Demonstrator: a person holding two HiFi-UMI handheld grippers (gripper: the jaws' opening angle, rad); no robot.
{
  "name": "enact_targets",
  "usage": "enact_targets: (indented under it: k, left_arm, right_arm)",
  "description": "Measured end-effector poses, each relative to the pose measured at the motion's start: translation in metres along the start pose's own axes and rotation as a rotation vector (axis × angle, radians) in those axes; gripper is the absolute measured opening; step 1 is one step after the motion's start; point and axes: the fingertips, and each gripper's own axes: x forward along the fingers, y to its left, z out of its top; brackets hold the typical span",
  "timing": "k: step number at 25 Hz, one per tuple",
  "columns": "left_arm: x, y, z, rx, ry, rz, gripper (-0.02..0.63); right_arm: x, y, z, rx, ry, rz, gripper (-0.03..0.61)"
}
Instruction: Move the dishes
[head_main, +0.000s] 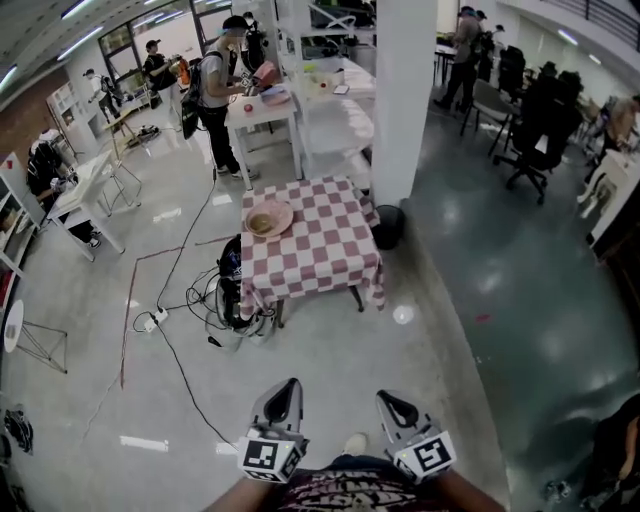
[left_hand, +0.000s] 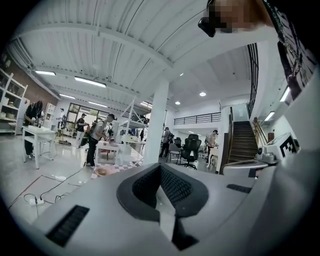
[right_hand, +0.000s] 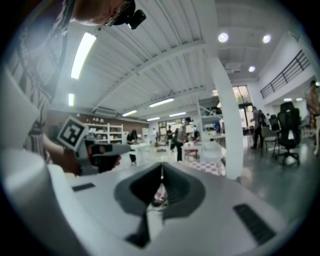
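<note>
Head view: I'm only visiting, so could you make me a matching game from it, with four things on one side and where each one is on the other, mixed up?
Things:
1. dish
2. black bin
3. white power strip
4. person with backpack

Places:
A. on the floor, left of the checked table
B. standing at a white table further off
C. on the checked table
D. on the floor at the foot of the white pillar

Pairs: 1-C, 2-D, 3-A, 4-B.
</note>
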Motion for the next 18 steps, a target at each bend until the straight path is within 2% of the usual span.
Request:
enact_targets:
  k: [5,10,14,18]
  left_arm:
    - [0.019,0.005,0.010,-0.003,-0.018,0.064,0.025]
    - [0.024,0.017,0.010,-0.002,-0.031,0.107,0.025]
    - [0.029,0.014,0.006,0.011,-0.019,0.094,0.025]
    - [0.047,0.015,0.001,0.001,-0.021,0.076,0.025]
  right_arm:
    - [0.019,-0.034,0.004,-0.006,-0.007,0.031,0.034]
    - [0.030,-0.033,0.002,-0.022,0.003,0.092,0.034]
    - [0.035,-0.039,0.001,-0.016,-0.004,0.098,0.034]
    - [0.040,-0.054,-0.003,-0.016,0.005,0.063,0.034]
